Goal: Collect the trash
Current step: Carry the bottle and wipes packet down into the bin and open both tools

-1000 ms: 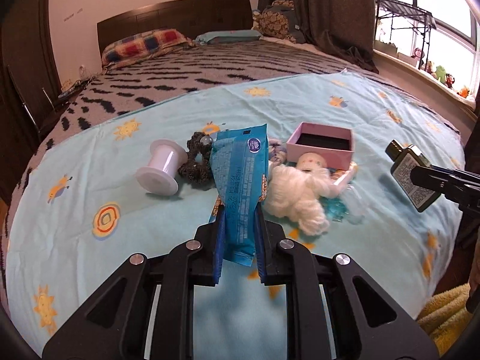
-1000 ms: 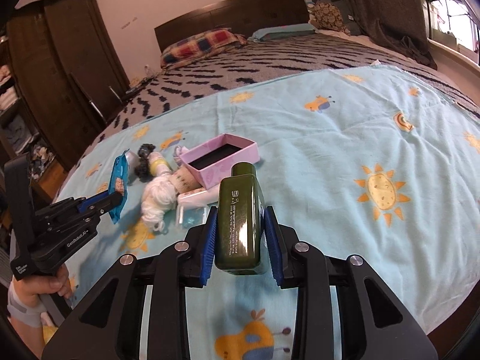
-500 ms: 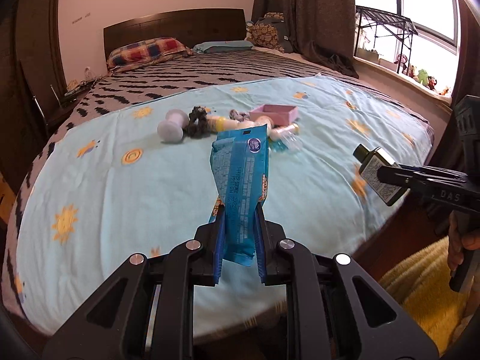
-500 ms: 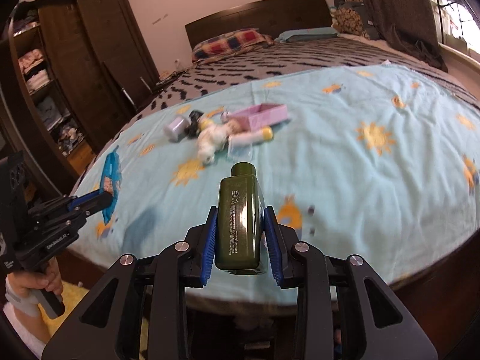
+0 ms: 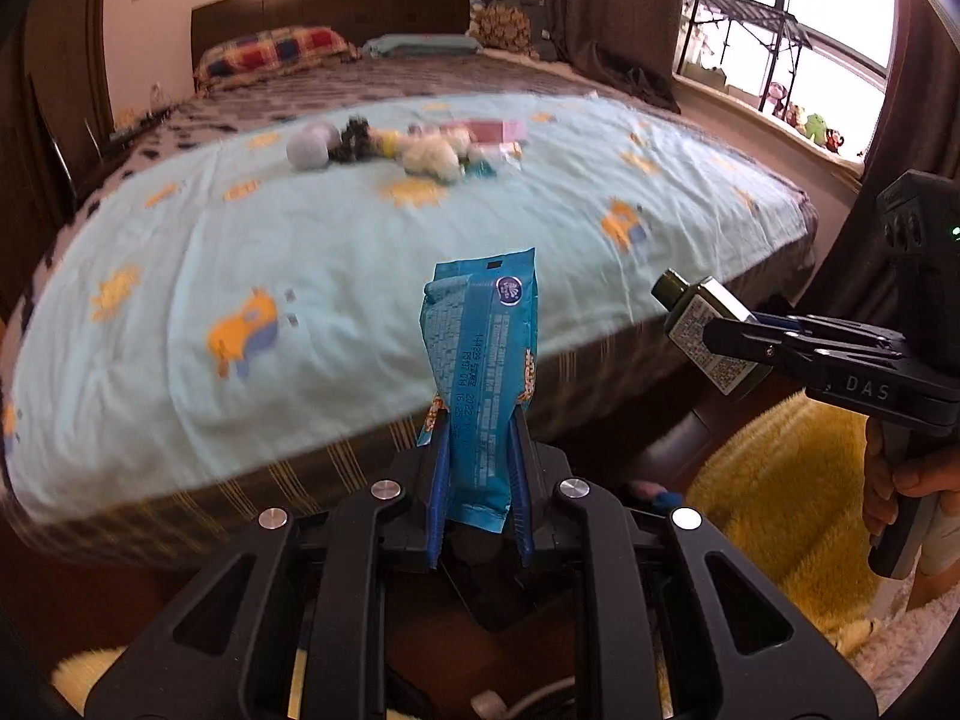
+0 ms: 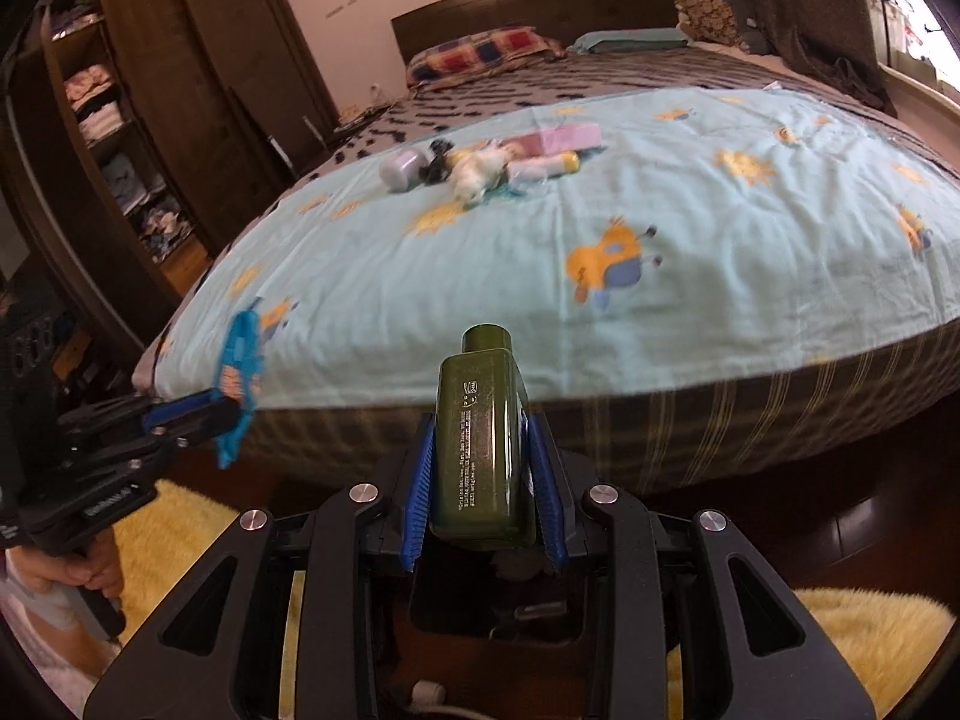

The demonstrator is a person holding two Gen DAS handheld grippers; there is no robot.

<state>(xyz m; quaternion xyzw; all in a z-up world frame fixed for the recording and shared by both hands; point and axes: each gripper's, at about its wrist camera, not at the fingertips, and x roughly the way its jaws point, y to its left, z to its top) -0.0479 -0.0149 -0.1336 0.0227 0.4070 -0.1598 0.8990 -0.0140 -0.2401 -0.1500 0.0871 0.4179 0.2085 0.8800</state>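
Off the bed's foot edge, left gripper jaws pinch an upright blue wrapper; right gripper jaws pinch a green bottle; remaining clutter, blurred, lies ahead.

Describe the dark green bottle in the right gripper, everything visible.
The dark green glossy plastic bottle is flat-sided and rectangular, with a short round cap of the same green at its far end. Small pale print runs along its face; the left wrist view shows a white label on its other side. The right gripper clamps its lower half between blue pads, cap pointing forward, held off the bed.
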